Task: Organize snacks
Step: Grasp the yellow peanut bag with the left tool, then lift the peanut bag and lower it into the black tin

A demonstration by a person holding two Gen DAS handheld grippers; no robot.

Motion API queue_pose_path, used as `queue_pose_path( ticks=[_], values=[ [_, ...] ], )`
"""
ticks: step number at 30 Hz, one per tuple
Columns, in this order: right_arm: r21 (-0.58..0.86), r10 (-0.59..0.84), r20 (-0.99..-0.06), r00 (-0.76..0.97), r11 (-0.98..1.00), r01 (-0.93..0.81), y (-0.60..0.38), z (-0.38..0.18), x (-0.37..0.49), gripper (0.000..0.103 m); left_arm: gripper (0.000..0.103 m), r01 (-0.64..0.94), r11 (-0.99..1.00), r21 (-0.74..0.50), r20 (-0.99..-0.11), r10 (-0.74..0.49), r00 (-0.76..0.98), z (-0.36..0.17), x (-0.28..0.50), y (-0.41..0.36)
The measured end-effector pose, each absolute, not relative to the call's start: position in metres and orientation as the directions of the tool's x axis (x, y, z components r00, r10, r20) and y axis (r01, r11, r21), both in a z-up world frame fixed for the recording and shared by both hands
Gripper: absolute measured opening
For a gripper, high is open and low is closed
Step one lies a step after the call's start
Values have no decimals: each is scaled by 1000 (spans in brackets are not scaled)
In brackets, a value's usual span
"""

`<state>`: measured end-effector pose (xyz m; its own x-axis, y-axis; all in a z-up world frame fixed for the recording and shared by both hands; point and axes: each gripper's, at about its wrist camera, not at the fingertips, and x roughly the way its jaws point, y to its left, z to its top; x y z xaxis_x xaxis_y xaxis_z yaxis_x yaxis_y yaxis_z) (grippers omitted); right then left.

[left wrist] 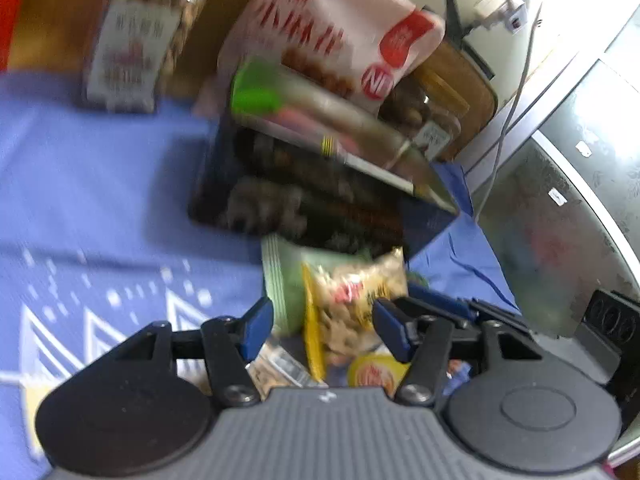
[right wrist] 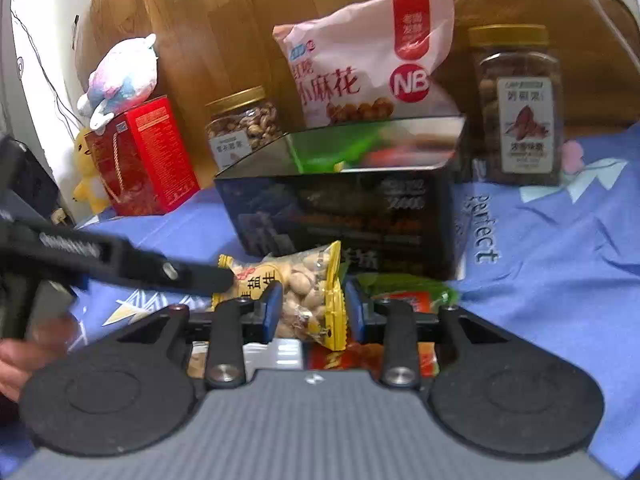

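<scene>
Yellow nut bag (right wrist: 304,292) pinched by both claws, left (left wrist: 322,328) and right (right wrist: 310,310); only the right view shows a red box (right wrist: 140,160) far left; blue cloth (right wrist: 560,260) beneath.

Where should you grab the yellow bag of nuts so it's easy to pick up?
Grab the yellow nut packet by its flat crimped side seam, coming in from the front, level with the blue cloth. The seam stands up thin between the right gripper jaws; the nut-filled middle bulges.
</scene>
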<state>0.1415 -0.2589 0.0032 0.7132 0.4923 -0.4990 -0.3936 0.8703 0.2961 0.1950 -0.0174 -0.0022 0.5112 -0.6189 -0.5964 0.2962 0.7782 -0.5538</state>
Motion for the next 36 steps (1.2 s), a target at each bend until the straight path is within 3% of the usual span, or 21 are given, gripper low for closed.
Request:
queue_pose_path(
  ticks=[2,7,11,22,23,25,27,30,33,36],
  values=[
    [326,519,-497,696,855,-404,-255,6,141,31,46,314,771,-554,-592,-630,503,-2,191,-21],
    [253,502,-463,730,865,-434,-231,26,126,30,46,307,784,-540,-561,-607,563,17,173,-1],
    [267,583,-433,688,812,-520,-210,36,111,30,47,284,804,-523,-538,-570,621,29,148,31],
    [299,697,-513,502,693,-656,-137,16,70,32,49,157,865,-477,-617,-457,641,7,72,100],
    [306,704,-519,485,683,-663,-133,15,68,34,50,149,871,-468,-620,-444,647,8,67,105],
    [314,718,-530,452,661,-682,-126,14,65,37,64,144,872,-467,-615,-437,656,9,60,110],
    [297,720,-533,445,651,-698,-122,14,59,48,71,139,873,-468,-602,-430,672,12,56,115],
    [197,688,-532,493,667,-718,-118,17,47,69,73,125,888,-442,-586,-392,709,19,51,122],
    [107,659,-524,540,679,-726,-114,16,38,77,74,106,893,-437,-567,-365,738,23,47,135],
    [68,642,-532,551,681,-729,-113,12,35,78,74,97,888,-450,-560,-365,744,20,47,144]
  ],
)
